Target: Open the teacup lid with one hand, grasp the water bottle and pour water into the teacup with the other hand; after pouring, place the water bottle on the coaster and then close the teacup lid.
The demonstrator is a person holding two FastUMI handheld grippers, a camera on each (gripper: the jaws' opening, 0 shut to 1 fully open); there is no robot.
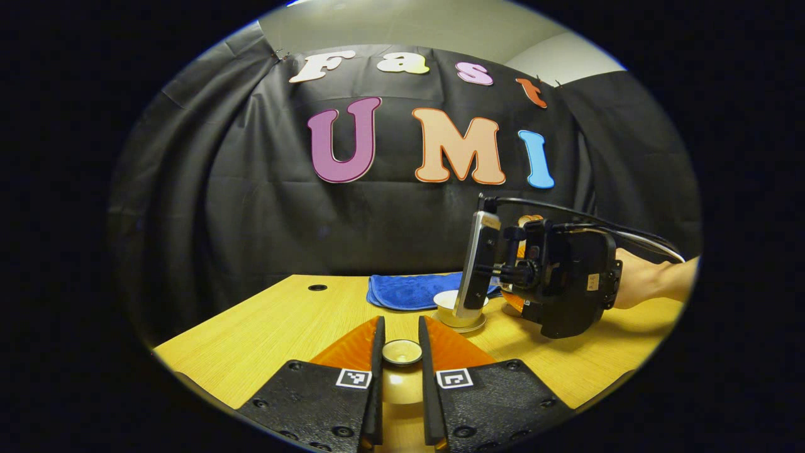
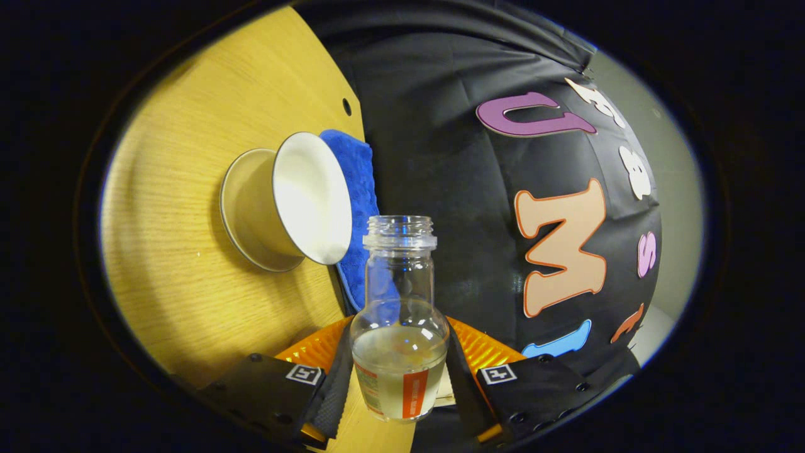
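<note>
The left gripper [image 1: 401, 340] is clamping the lid [image 1: 402, 352] between its fingers above the tabletop [image 1: 264, 327]. The right gripper [image 2: 399, 365] is squeezing the bottle [image 2: 399, 327], tipping it sideways, its mouth near the open cup [image 2: 295, 201] beside a blue cloth [image 2: 355, 189].

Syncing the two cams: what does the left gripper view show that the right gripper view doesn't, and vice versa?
Left gripper view alone: the left gripper closed on the teacup lid, plus the right gripper's body and the hand holding it. Right gripper view alone: the right gripper clamping the uncapped water bottle, tipped sideways, some water inside. Shared: the open teacup on its saucer, the blue cloth, the wooden table.
</note>
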